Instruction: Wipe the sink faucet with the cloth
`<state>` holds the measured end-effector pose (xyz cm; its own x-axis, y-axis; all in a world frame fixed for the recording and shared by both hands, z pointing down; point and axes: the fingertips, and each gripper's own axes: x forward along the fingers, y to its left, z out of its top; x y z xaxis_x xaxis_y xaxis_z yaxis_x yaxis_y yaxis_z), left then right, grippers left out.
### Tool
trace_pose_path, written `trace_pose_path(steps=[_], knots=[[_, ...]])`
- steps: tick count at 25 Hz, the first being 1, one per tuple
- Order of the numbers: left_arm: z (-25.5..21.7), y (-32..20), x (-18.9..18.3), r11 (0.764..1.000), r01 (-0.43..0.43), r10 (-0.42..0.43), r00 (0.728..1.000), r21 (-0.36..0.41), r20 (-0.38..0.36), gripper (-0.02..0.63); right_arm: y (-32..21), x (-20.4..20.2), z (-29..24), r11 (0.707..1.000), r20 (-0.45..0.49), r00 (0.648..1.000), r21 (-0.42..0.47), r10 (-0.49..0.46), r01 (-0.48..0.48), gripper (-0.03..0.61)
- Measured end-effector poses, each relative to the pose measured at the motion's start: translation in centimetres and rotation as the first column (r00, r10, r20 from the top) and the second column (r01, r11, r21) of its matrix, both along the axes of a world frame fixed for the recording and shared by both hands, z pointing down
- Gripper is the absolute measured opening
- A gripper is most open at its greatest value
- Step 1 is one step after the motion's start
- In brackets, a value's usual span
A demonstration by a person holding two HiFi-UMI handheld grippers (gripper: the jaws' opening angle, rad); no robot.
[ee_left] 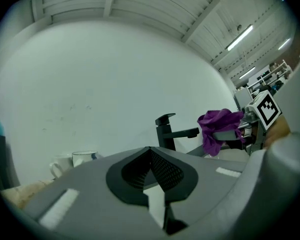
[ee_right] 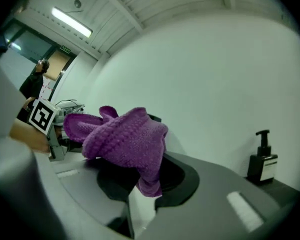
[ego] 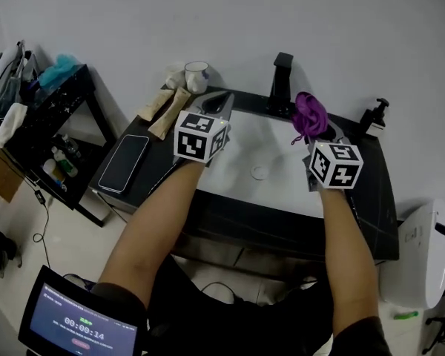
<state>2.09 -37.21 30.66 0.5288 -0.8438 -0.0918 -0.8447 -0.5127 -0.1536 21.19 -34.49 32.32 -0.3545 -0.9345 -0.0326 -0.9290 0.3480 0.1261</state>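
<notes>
The black faucet (ego: 282,81) stands at the back rim of the white sink (ego: 245,154). My right gripper (ego: 319,130) is shut on a bunched purple cloth (ego: 309,115), held just right of the faucet and above the basin. In the right gripper view the cloth (ee_right: 125,141) fills the jaws and hides most of the faucet. My left gripper (ego: 219,104) hovers over the sink's left back corner, jaws shut with nothing between them. The left gripper view shows the faucet (ee_left: 166,131) ahead, with the cloth (ee_left: 217,126) beside its spout.
A phone (ego: 124,162), brown packets (ego: 169,110) and a white cup (ego: 196,75) lie on the black counter's left part. A black soap dispenser (ego: 374,117) stands at the right back. A black rack (ego: 52,124) is at the left, a white toilet (ego: 423,251) at the right.
</notes>
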Motion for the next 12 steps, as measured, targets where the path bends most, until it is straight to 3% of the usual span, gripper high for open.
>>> trace_pose_path(steps=[4,12], knots=[[0.0,0.0,-0.8,1.000,-0.013,0.012,1.000,-0.023,-0.012,0.017,-0.4,-1.2,2.5,0.992,-0.040,0.998,-0.115,-0.055,0.050,0.075],[-0.2,-0.5,-3.0,0.997,-0.007,-0.003,0.992,-0.076,-0.122,0.017,-0.6,-1.2,2.4,0.989,-0.026,0.999,-0.145,-0.027,0.023,0.075]])
